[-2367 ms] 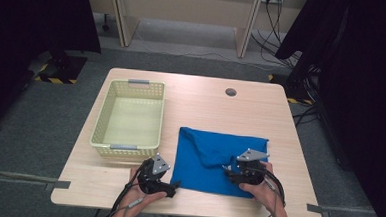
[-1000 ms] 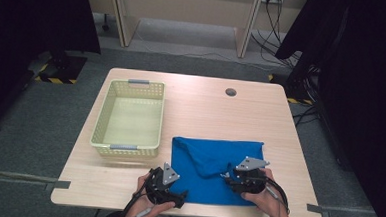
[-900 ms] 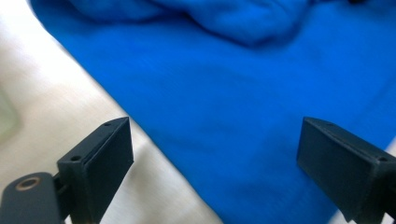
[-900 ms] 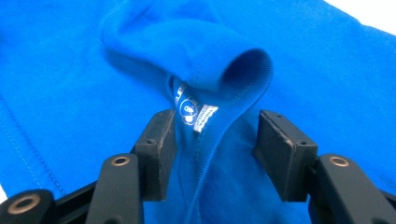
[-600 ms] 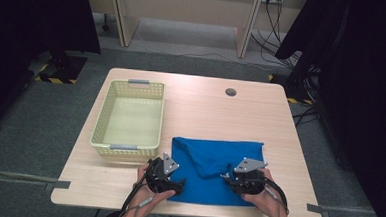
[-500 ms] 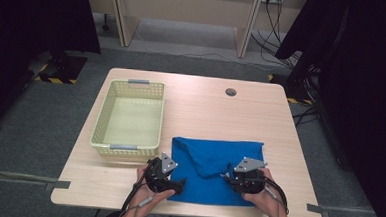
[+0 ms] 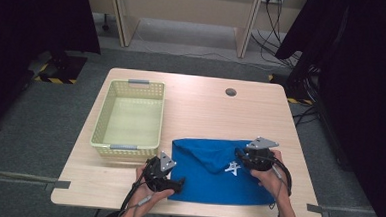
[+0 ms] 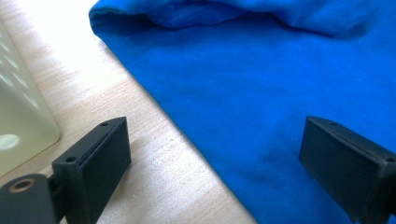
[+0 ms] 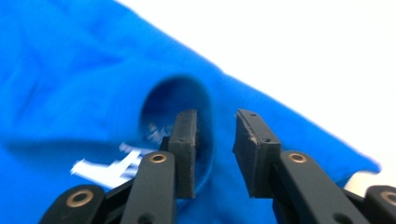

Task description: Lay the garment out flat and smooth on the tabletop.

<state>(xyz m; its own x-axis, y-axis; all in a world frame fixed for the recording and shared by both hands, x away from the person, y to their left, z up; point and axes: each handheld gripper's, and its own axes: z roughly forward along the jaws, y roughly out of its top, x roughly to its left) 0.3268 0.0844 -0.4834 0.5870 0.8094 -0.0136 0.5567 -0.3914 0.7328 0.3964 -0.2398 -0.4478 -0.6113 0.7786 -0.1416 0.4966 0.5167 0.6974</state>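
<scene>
A blue cloth [image 7: 207, 182] lies on the near right of the wooden table [image 7: 205, 114]. My right gripper [image 7: 239, 157] is over its right part, and its jaws have just been closing with a raised fold of the cloth [image 9: 70, 70] between them. That fold hangs lifted, and a white print [image 7: 233, 168] shows beneath it. The right gripper [image 9: 215, 135] is shut on the cloth. At the cloth's left edge my left gripper [image 7: 178, 182] rests low on the table. Its jaws stand wide open, one over bare wood and one over the cloth [image 8: 261, 84], so the left gripper [image 8: 215, 158] holds nothing.
A pale yellow-green plastic basket [image 7: 99, 131] stands on the left half of the table, close to the left gripper. A round cable hole [image 7: 230, 92] sits near the far edge. Grey carpet surrounds the table, with dark curtains at both sides.
The right gripper has moved left and slightly up with the cloth's right part, which now stands lifted and folded over, baring the white print. The left gripper has stayed put.
</scene>
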